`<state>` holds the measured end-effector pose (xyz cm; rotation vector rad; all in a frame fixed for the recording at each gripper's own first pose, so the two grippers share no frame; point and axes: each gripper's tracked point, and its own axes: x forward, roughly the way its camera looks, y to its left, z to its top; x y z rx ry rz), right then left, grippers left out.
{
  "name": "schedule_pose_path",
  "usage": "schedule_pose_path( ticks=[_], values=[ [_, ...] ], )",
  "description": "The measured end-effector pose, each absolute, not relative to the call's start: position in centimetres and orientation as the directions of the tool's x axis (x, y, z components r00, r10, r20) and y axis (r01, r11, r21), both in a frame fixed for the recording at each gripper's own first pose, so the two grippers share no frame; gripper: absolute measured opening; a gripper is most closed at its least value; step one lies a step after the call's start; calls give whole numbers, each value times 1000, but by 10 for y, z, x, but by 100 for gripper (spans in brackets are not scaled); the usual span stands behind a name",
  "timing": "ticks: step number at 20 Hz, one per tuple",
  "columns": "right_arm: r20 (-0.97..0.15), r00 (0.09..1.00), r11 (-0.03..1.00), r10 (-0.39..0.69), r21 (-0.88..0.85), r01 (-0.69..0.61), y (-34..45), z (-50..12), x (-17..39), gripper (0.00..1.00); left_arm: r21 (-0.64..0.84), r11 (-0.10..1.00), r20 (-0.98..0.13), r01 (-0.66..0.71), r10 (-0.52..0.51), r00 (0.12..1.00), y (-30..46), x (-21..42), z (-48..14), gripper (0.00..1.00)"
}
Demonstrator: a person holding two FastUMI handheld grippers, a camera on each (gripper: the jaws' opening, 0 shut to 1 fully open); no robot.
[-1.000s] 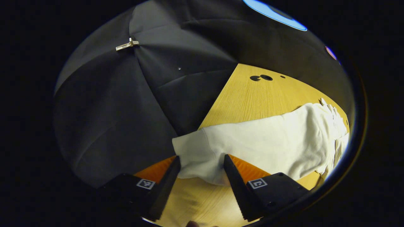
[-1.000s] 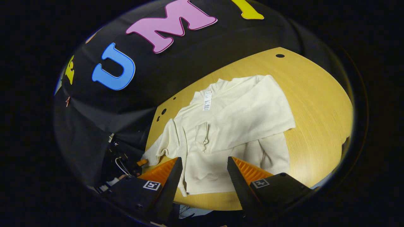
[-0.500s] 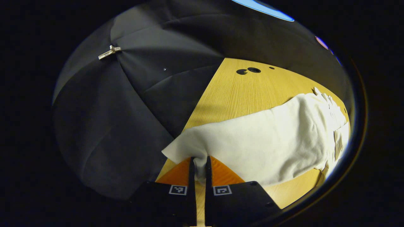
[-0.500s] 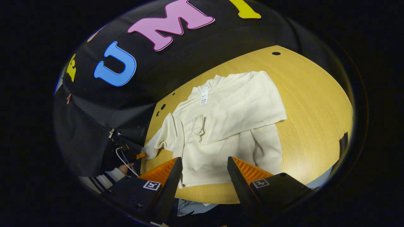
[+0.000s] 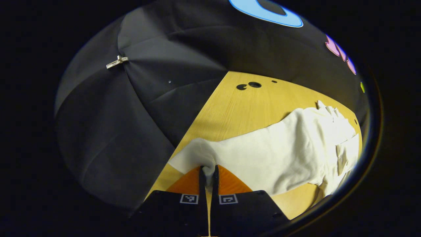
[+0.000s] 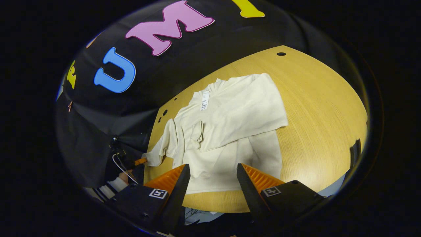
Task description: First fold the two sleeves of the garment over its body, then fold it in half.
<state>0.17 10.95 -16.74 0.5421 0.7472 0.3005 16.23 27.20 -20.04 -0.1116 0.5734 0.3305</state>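
With its two fingers pinched together on the cuff of the spread-out sleeve (image 5: 263,154), the left claw (image 5: 207,171) has a fold of pale cloth squeezed between them at the bench's (image 5: 243,108) near-left edge. That sleeve runs away from the claw across the wood toward the garment's body. Seen from the right gripper view, the same claw (image 6: 140,161) grips the sleeve end at the bench edge, with a hand and striped cuff behind it.

The right claw (image 6: 212,179) hangs above the near edge of the bench with its fingers wide apart, holding nothing and touching nothing; the hem lies below and beyond them.

The garment (image 6: 227,125), a cream top, lies flat in the middle of the bench, collar toward the booth wall. One sleeve (image 6: 243,115) already lies slanted across the chest, so the step in hand looks like the second sleeve fold. The next move likely calls for lifting the gripped cuff and carrying it over the body, keeping the cloth from dragging the torso askew, then letting go before the halving fold.
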Motion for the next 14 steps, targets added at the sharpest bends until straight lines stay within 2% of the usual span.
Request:
schedule_pose_path(
  ticks=[6,14],
  values=[
    [-565,689,820,454,568,-74,99,-171,7,88,-50,962,-478,-270,214,852,205,167,-154,8],
    [-566,685,810,459,584,-60,79,-175,9,88,-101,987,-397,-129,79,914,93,181,-96,8]
  ],
)
